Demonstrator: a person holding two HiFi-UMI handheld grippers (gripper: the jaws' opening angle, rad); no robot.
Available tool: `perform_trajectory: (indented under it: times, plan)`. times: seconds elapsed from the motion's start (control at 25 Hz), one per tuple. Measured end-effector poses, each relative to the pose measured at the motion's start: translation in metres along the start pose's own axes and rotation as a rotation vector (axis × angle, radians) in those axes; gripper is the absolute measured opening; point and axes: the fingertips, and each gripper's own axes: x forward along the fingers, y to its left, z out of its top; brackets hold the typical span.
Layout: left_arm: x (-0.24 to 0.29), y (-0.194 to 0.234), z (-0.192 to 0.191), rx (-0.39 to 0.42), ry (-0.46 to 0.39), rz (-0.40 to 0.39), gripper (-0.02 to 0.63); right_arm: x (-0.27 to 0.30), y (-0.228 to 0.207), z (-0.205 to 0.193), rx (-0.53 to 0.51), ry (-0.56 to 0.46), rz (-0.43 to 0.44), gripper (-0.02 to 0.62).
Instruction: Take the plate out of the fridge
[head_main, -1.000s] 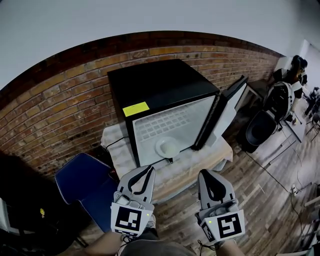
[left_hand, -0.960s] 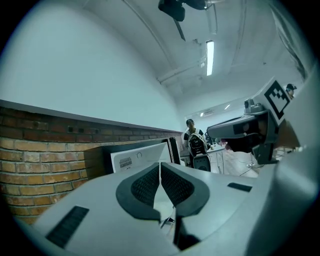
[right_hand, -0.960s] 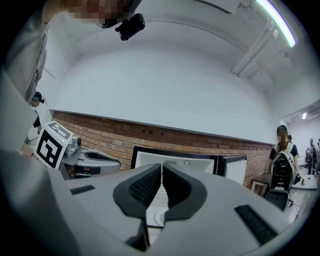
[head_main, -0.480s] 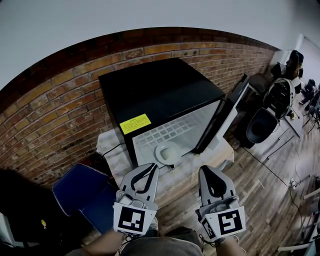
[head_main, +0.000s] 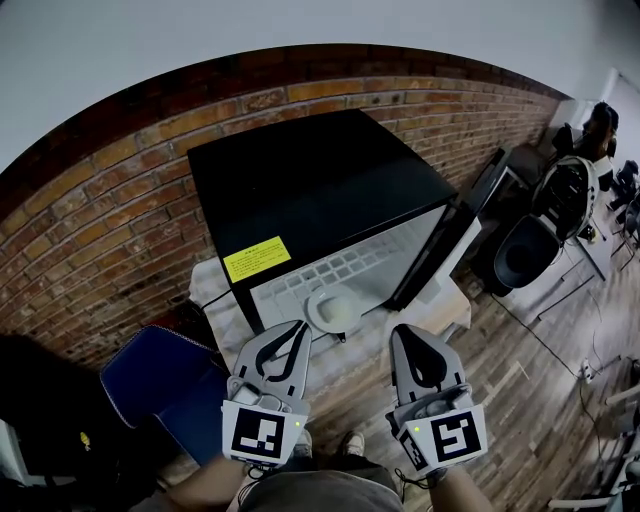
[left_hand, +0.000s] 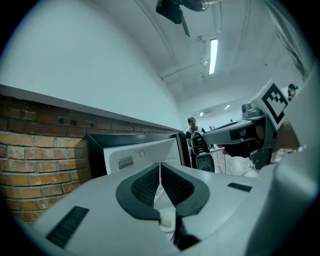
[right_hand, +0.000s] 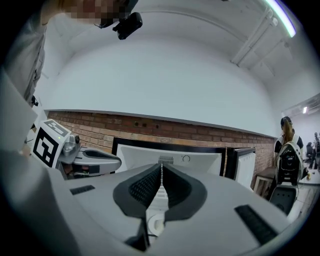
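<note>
White plate (head_main: 335, 308) inside open fridge (head_main: 310, 190)

A low table (head_main: 442, 312) draped in pale cloth stands on the wooden floor (head_main: 530, 400) by the brick wall (head_main: 100, 230), bearing the black fridge (head_main: 310, 190). A white plate (head_main: 335, 308) lies on the fridge's bottom shelf.
</note>
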Motion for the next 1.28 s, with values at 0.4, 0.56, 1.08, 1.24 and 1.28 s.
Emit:
perform_trajectory:
  times: [0.4,0.56,1.08,1.24,1.28]
  plan:
    - [0.035,-0.002,-0.001,0.012,0.01,0.051,0.023,0.025,-0.027,-0.021,0.08,0.02,0.051,0.034]
    - [0.049,-0.004,-0.009,0.014,0.018,0.06,0.023,0.038,-0.039,-0.039,0.174,0.036,0.063,0.034]
    - [0.08,-0.017,-0.053,-0.027,0.078,0.069,0.023,0.072,-0.064,-0.134,0.365,0.163,0.031,0.111]
    - [0.086,-0.019,-0.072,-0.049,0.107,0.069,0.023,0.079,-0.064,-0.163,0.454,0.195,0.045,0.127]
    - [0.087,-0.02,-0.078,-0.052,0.114,0.068,0.023,0.08,-0.063,-0.17,0.476,0.202,0.048,0.131]
